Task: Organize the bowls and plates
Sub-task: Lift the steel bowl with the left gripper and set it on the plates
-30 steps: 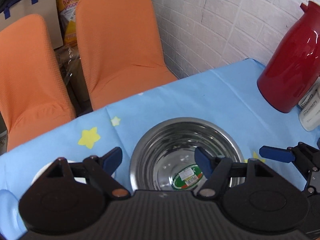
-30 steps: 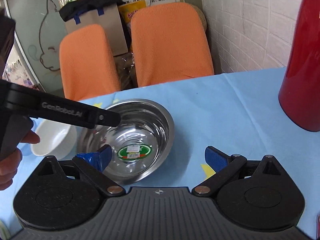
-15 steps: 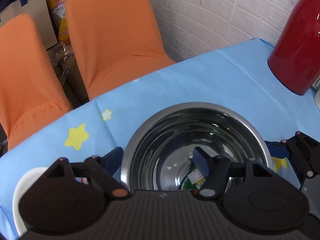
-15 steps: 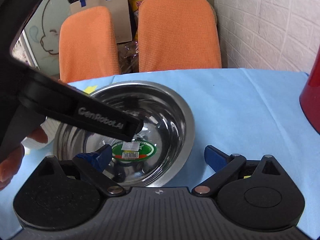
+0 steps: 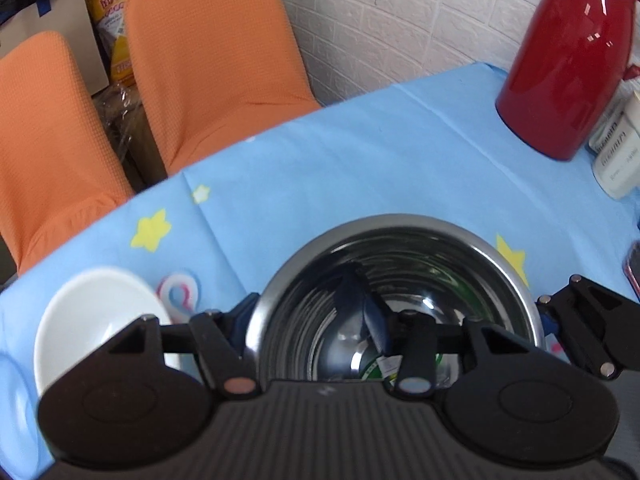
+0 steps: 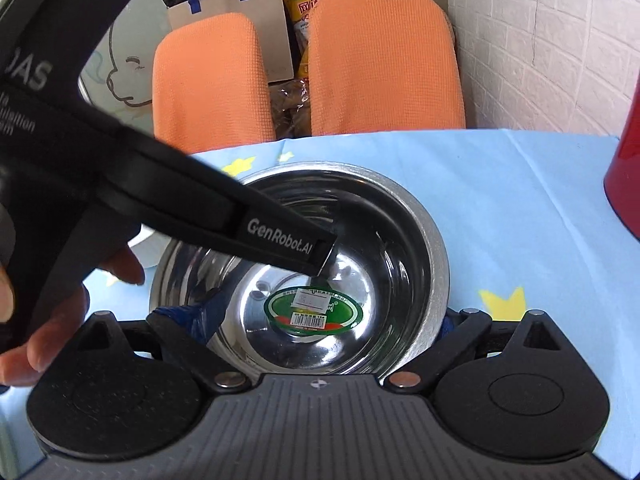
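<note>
Steel bowl (image 5: pixel 400 280) sits on the blue tablecloth (image 5: pixel 360 160): light, stiff, slippery. Left gripper (image 5: pixel 308 320) has just been closing on its rim; right gripper (image 6: pixel 324 320) straddles the opposite wall, jaws apart.

We were in what looked like a home dining corner. A table (image 5: pixel 360 152) wore a light blue cloth printed with yellow stars, and two chairs in orange covers (image 5: pixel 208 56) stood at its far side. On the right a red thermos jug (image 5: pixel 568 60) stood by a white brick-patterned wall (image 5: pixel 400 12). Behind the chairs we saw a cardboard box (image 6: pixel 228 4) and a yellow snack bag (image 5: pixel 110 12). A steel bowl (image 5: pixel 400 264) and a small white bowl (image 5: pixel 96 312) suggested mealtime ware.
</note>
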Tool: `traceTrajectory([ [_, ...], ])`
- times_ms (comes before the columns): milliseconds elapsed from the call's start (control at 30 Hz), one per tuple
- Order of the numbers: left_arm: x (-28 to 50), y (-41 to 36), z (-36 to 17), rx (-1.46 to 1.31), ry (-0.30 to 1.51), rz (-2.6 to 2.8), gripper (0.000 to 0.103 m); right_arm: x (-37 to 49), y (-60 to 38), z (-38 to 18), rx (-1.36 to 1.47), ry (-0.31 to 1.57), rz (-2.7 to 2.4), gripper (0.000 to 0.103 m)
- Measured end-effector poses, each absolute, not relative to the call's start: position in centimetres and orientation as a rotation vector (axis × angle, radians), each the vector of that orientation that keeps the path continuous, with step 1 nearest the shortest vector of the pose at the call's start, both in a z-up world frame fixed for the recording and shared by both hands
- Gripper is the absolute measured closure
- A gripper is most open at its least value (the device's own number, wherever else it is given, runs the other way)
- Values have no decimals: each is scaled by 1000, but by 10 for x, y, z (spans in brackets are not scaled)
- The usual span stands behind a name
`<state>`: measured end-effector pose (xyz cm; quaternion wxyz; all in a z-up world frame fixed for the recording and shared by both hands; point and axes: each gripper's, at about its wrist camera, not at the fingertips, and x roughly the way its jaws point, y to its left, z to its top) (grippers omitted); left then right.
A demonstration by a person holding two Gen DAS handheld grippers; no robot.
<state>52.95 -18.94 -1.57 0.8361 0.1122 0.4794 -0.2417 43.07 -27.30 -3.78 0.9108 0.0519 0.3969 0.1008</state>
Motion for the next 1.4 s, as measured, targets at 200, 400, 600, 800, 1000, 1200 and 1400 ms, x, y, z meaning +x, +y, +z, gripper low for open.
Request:
traceTrajectory([
  [200, 461, -164, -16, 181, 1078, -511, 58, 376, -260, -28, 139, 849, 235, 16],
  [400, 381, -135, -15, 162, 1077, -475, 58, 302, -227, -31, 94, 851, 249, 15],
  [600, 329, -115, -18, 168, 1062, -465, 58, 245, -206, -39, 113, 844, 273, 15],
  [800, 308, -124, -27, 184, 1039, -476, 57, 234, -209, -44, 123, 854, 249, 15],
  [1000, 302, -128, -34, 219, 975, -461, 49, 226, -202, -53, 115, 845, 249, 15],
  [1200, 298, -108, -12, 152, 898, -454, 30, 216, -218, -40, 125, 834, 271, 17],
  [1400, 302, -69, 29, 98, 812, -395, 29, 203, -249, -4, 132, 714, 217, 16],
])
